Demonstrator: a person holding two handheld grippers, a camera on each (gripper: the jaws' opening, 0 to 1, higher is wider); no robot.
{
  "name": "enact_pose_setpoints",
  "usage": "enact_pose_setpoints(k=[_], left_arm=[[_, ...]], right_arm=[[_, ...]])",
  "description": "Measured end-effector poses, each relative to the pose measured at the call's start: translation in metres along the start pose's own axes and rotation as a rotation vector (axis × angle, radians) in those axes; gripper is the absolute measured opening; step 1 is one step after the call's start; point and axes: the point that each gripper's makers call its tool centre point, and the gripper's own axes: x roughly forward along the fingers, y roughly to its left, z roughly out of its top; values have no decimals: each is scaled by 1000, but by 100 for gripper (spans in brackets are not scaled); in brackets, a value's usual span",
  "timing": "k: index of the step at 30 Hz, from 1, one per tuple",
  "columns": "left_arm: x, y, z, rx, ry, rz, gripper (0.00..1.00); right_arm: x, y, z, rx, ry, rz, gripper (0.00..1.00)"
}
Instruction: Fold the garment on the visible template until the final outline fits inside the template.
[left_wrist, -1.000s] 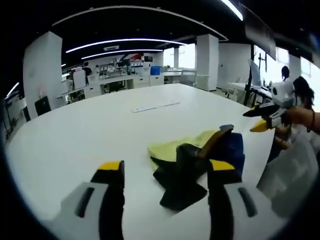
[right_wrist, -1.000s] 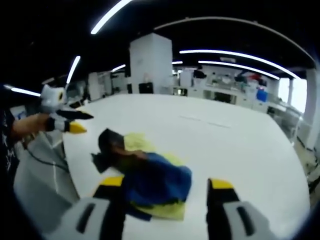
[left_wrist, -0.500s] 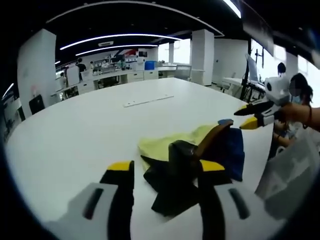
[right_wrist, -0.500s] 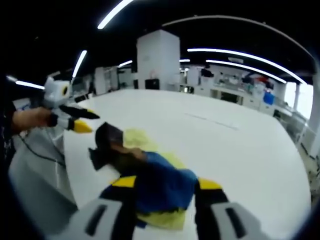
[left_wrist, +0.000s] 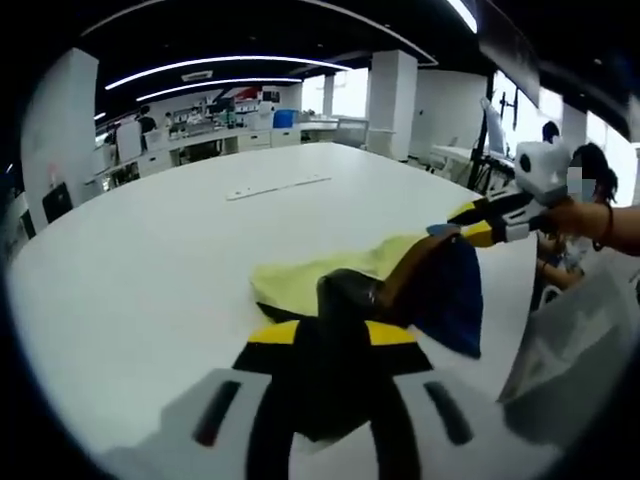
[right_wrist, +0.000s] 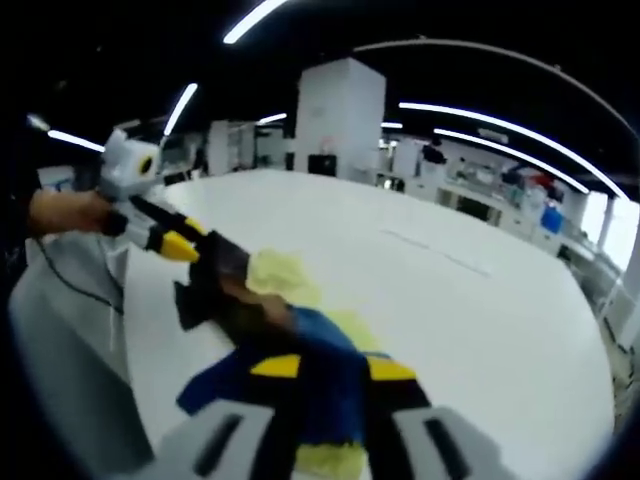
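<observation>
Change: both hand-held grippers have come down onto the garment, jaws drawn in from wide apart a second ago.
Left hand-held gripper (left_wrist: 330, 335): clamped on the garment's (left_wrist: 440, 290) black end.
Right hand-held gripper (right_wrist: 333, 368): clamped on the blue end.
Garment position: crumpled on the white worktop (left_wrist: 150, 260) near its edge, stretched between the two.
Progress: barely begun; still bunched, no neat fold visible.
Template: cannot make one out.

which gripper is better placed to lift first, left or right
Neither clearly: both look ready. The left gripper has its fingers closed on the garment's black end, and the right gripper has its fingers closed on the blue end. Lifting together seems best.
</observation>
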Motion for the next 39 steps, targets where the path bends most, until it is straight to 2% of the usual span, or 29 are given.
enact_pose_setpoints(k=[5,9,15,19,22,27,33,39], left_arm=[[8,-5,-8,-5,25,-33,4],[12,-5,-12,4,40,-30,0],[11,-2,-15,14,46,-26,0],[8,1,-9,33,31,-14,0],[4,4,-1,35,6,-7,0],[-3,9,14,43,-27,4,0],[-15,13,43,6,-94,4,0],[-25,29,65,-45,-179,-2,0]], right_arm=[[3,0,-2,-30,13,-16,8],[3,0,0,-44,9,-18,0],[2,-3,4,-29,-9,-28,0],[-1,-6,10,-16,-21,-33,0],[-5,-10,19,0,-53,-42,0],[-9,-18,31,-4,-67,-51,0],[-16,-29,51,13,-99,-53,0],[-22,-41,72,40,-137,-68,0]])
